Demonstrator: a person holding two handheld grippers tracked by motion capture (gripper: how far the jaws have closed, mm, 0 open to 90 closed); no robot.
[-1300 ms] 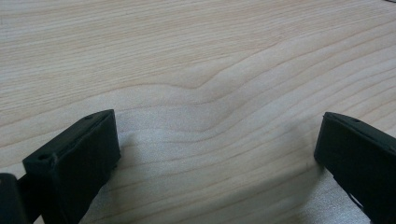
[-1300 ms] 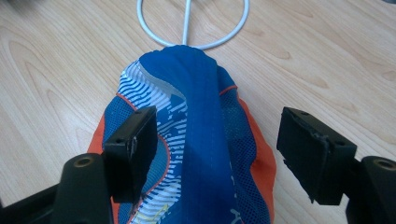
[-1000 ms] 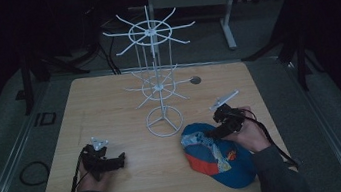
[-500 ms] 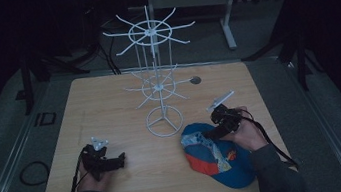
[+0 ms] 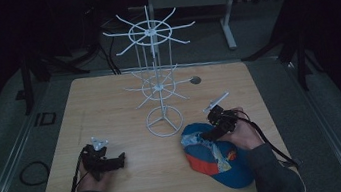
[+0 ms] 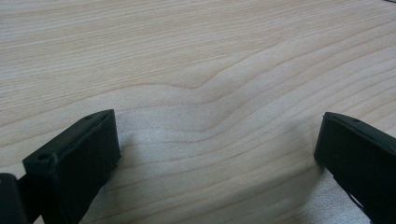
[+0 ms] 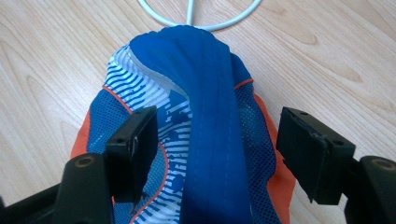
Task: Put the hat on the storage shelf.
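- One blue-orange cap (image 5: 217,157) lies on the desk (image 5: 109,104), near one white wire rack (image 5: 157,77).
- Two grippers: right gripper (image 7: 215,140) wide open astride the cap; left gripper (image 6: 215,154) open, empty.

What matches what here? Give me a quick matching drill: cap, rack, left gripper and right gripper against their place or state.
Things:
1. cap
2. rack
3. left gripper
4. right gripper

Places or states:
A. open over bare wood of the table
B. standing upright mid-table, hooks bare
C. lying on the table near the rack's ring base
D. open, jaws either side of a raised blue fold

Pairs: 1-C, 2-B, 3-A, 4-D
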